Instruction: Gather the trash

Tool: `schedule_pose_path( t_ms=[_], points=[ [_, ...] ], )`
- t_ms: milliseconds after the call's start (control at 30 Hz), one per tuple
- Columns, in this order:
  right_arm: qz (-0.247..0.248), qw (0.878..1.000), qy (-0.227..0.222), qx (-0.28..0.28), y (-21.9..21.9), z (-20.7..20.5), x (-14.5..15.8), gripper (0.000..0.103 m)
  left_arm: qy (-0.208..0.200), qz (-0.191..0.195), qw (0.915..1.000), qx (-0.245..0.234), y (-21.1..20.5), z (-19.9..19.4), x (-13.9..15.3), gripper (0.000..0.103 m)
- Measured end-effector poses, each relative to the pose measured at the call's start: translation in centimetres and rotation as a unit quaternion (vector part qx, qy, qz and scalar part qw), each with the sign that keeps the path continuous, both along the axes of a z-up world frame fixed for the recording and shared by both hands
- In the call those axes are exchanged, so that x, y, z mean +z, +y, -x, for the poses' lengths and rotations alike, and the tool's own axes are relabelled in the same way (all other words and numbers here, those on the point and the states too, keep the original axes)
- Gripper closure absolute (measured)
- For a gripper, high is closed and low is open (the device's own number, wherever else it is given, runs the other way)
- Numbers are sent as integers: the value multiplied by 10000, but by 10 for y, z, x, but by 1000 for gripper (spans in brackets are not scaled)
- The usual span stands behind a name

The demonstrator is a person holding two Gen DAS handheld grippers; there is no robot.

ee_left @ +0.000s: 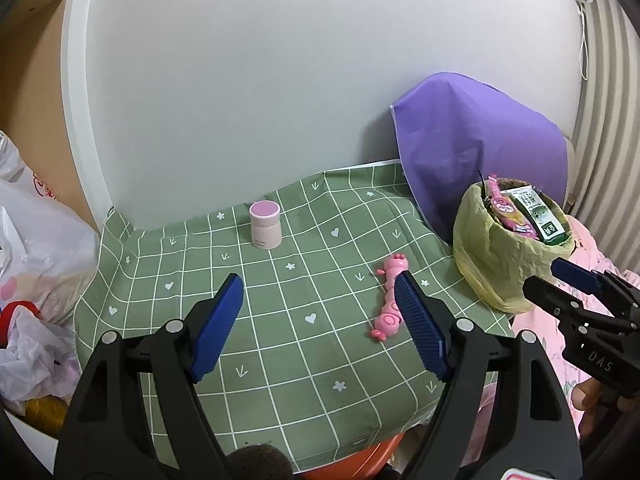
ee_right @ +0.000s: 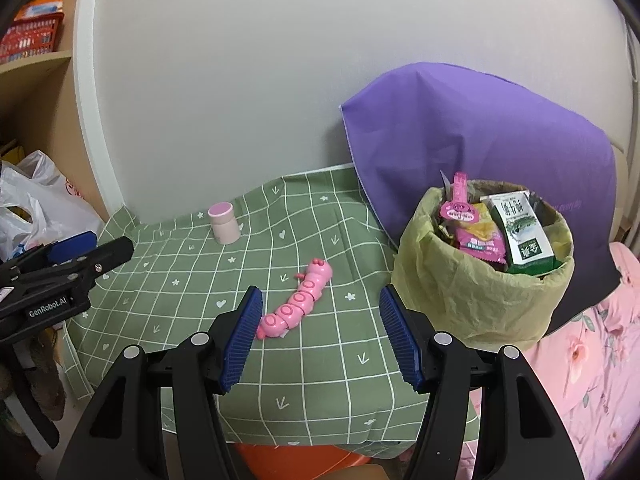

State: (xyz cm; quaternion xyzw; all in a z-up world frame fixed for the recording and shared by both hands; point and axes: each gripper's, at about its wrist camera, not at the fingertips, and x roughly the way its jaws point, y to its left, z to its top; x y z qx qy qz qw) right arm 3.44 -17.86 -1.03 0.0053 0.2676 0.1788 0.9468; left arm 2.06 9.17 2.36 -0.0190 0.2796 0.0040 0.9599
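Note:
A small bin lined with a yellow-green bag [ee_left: 496, 256] [ee_right: 460, 292] stands at the right edge of the green checked tablecloth [ee_left: 280, 340] [ee_right: 320, 368]. It is full: a green-and-white carton [ee_left: 536, 216] [ee_right: 524, 236] and a pink wrapper [ee_left: 508, 208] [ee_right: 480, 244] stick out. On the cloth lie a pink caterpillar toy [ee_left: 386, 322] [ee_right: 300, 304] and a pink jar [ee_left: 265, 226] [ee_right: 224, 224]. My left gripper [ee_left: 319, 284] [ee_right: 96, 250] hovers open and empty over the cloth. My right gripper [ee_right: 320, 296] [ee_left: 556, 280] is open and empty too, beside the bin.
A purple cloth [ee_left: 480, 140] [ee_right: 480, 132] leans on the wall behind the bin. White plastic bags [ee_left: 36, 240] [ee_right: 36, 208] pile up at the left. Pink floral bedding [ee_right: 592, 360] lies at the right. An orange stool [ee_right: 300, 460] shows under the cloth's front edge.

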Motion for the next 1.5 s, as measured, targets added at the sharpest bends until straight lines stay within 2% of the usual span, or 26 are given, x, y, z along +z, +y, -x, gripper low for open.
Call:
schedule_pose_path(
  t_ms=[1500],
  points=[
    [-85, 9998, -149, -80, -24, 8, 8, 45, -72, 7, 9998, -185, -20, 13, 6, 29]
  ],
)
